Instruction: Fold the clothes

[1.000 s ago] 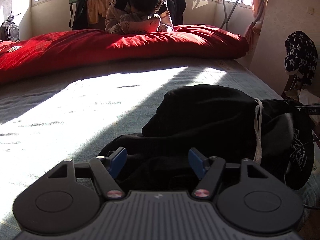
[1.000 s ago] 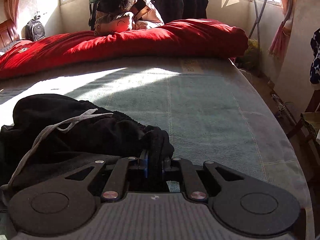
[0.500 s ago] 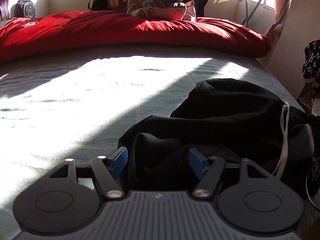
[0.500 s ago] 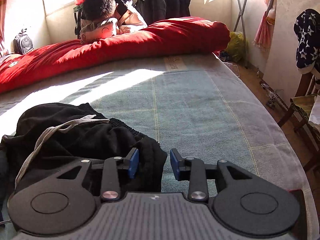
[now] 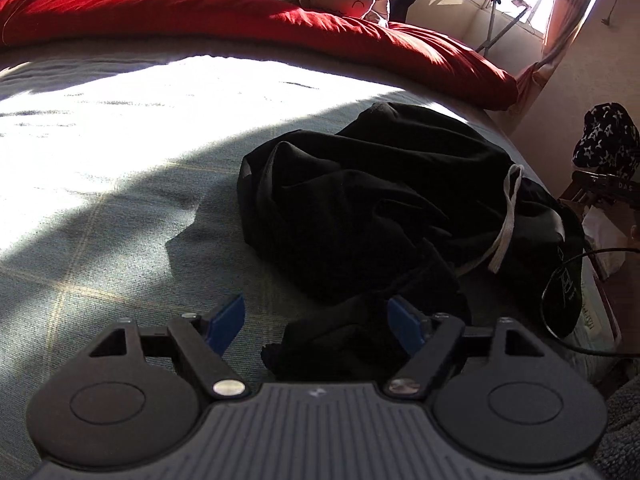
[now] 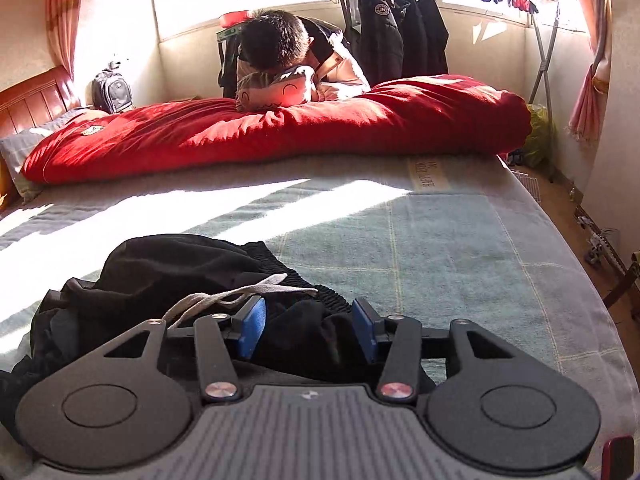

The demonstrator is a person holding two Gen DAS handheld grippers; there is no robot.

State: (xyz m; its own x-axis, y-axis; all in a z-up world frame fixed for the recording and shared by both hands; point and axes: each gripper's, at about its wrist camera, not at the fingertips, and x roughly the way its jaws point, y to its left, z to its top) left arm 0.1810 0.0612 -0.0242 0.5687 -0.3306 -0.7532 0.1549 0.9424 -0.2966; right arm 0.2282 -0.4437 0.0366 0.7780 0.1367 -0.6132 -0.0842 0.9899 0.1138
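Holding both grippers low over the bed, I see the left gripper spread wide, a black fold lying between its jaws, ungripped. My right gripper also stands open, straddling a bunched edge of the crumpled black garment. Its pale drawstring trails just ahead of the right jaws. Beyond lies the blue-green bedcover, then the red duvet, where a person leans.

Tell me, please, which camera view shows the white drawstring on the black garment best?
The left wrist view: the drawstring hangs down the black garment unobstructed, its knotted top and loose end both visible. In the right wrist view it lies flatter, and its near end runs behind the right gripper.
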